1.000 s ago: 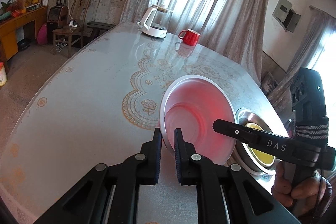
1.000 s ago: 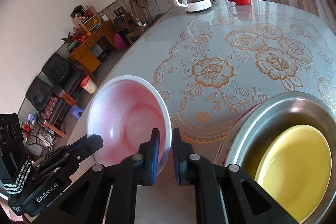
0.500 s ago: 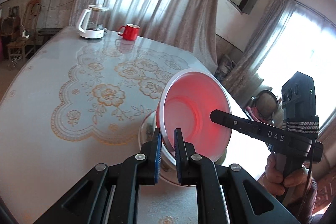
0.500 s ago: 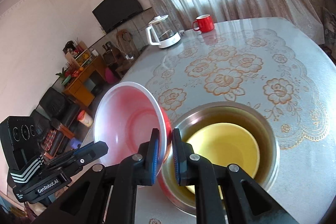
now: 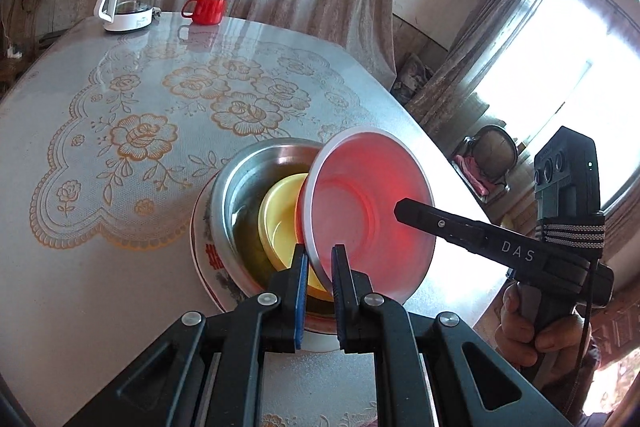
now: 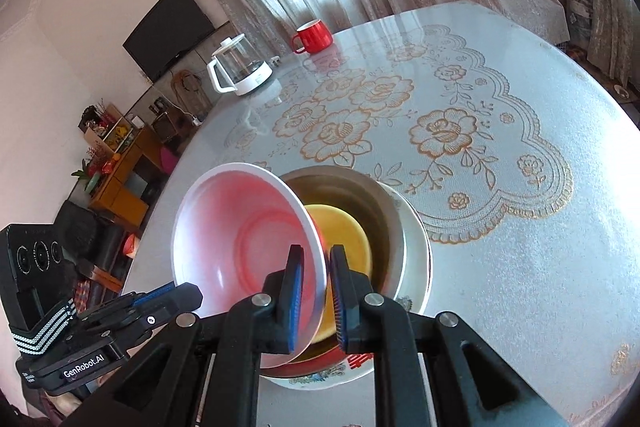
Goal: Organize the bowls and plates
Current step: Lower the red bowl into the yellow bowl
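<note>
Over the near edge of the desk [image 5: 120,267] I have a red bowl [image 5: 372,223] with a white inside tipped steeply on its side, held from two sides at once. My left gripper [image 5: 319,263] has its jaws clamped on the lower part of the rim, one blue-padded finger outside and one inside. My right gripper [image 6: 314,275] straddles the opposite stretch of the same rim; its jaws have just been opening a little, and in the right wrist view the right-hand pad stands slightly clear of the bowl wall, so I read that grip as loosened rather than pressing. Seen from the left wrist camera, the right gripper reaches in from the right with a hand [image 5: 532,327] wrapped around its handle. The bowl hangs above a nested stack: a steel basin [image 5: 244,195] sits on a patterned white plate [image 5: 204,259], and a yellow bowl [image 5: 280,223] lies inside the basin. The red bowl's lower edge dips toward the basin just beside the yellow bowl; I cannot tell whether it touches either. Farther back on the lace-patterned desk cover stand a glass kettle [image 5: 128,1] with a white handle and a red mug [image 5: 206,9], well apart from the stack.
</note>
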Motion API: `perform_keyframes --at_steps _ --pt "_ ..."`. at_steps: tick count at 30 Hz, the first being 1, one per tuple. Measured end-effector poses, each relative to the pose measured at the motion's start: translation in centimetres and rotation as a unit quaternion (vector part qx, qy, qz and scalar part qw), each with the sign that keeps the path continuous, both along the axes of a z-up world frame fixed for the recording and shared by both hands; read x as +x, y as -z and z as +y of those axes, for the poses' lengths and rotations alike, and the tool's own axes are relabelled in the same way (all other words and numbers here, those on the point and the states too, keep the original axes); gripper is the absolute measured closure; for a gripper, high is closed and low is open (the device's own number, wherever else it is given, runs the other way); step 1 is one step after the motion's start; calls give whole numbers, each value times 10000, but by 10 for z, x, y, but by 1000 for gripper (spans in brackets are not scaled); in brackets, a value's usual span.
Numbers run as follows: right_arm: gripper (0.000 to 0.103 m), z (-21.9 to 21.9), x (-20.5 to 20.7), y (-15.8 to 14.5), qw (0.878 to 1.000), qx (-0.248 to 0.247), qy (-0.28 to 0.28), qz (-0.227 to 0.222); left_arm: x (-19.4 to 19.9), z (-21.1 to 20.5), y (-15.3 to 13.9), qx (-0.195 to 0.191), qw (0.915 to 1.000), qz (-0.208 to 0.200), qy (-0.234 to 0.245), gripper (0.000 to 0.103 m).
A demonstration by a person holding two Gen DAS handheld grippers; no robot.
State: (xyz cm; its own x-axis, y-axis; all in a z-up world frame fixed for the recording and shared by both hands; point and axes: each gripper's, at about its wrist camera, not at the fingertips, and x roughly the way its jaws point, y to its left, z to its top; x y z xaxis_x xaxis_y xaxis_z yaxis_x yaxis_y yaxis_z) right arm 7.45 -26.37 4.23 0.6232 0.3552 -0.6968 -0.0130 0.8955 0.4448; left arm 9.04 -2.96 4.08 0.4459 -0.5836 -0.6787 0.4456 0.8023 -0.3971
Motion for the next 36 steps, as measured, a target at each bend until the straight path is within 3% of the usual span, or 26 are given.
perform_keyframes --at_steps 12,16,19,24,31,34,36 --pt "87 -4 -1 11 9996 -201 191 79 14 -5 15 256 9994 211 -95 91" --pt "93 -1 -3 6 9987 -475 181 -52 14 -4 17 241 9994 226 -116 92" --pt "94 2 -3 2 9976 -661 180 -135 17 -3 18 298 9992 219 -179 83" --pt "87 6 2 2 9964 -808 196 -168 18 -2 19 397 9988 96 -280 80" --pt "87 12 11 15 9938 -1103 142 -12 16 -7 20 628 9975 -202 -247 80" --pt "95 18 12 22 9923 -1234 106 13 14 -10 21 749 9963 -344 -228 80" --pt "95 20 13 24 9918 -1275 99 -17 15 -10 21 757 9962 -364 -222 80"
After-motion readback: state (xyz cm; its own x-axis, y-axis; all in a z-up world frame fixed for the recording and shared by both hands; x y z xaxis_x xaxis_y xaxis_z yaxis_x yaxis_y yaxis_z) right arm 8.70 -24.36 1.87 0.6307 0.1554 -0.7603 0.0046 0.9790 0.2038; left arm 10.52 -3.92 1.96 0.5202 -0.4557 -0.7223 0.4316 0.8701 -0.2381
